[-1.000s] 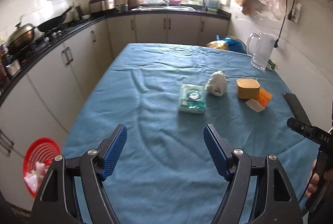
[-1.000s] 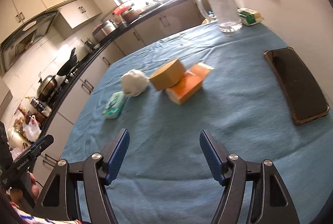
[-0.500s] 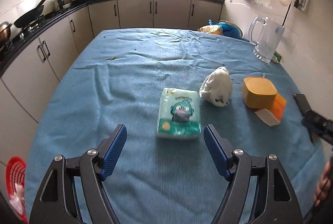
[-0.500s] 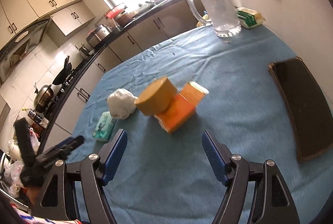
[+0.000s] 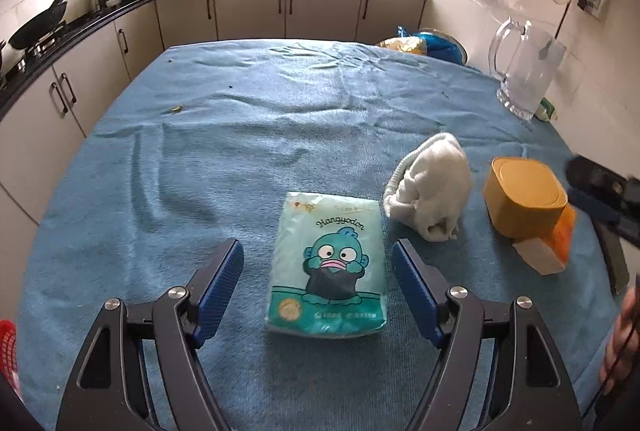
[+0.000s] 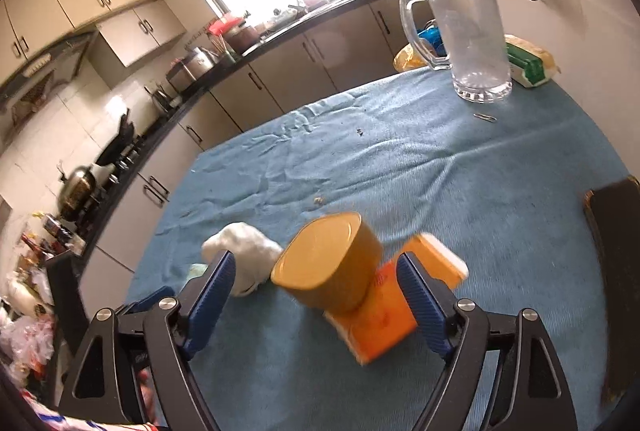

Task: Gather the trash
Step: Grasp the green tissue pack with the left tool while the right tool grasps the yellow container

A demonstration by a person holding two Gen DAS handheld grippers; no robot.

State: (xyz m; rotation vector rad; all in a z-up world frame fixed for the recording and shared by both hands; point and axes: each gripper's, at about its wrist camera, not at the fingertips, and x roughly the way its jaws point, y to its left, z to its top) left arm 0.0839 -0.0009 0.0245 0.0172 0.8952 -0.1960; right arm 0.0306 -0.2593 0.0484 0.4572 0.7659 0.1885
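The left gripper [image 5: 318, 273] hangs spread wide over the blue tablecloth [image 5: 224, 159], its blue pads either side of the near half of a teal tissue pack [image 5: 328, 269] without touching it. Just right of the pack lies a crumpled white cloth [image 5: 430, 191], and right of that a yellow tub [image 5: 524, 197] leaning on an orange carton [image 5: 556, 243]. The right gripper [image 6: 316, 283] has just been widening its jaws; they stand apart around the tub and carton, not pressing either. Far beyond the pack, near the wall, stands a clear glass jug [image 5: 526, 75].
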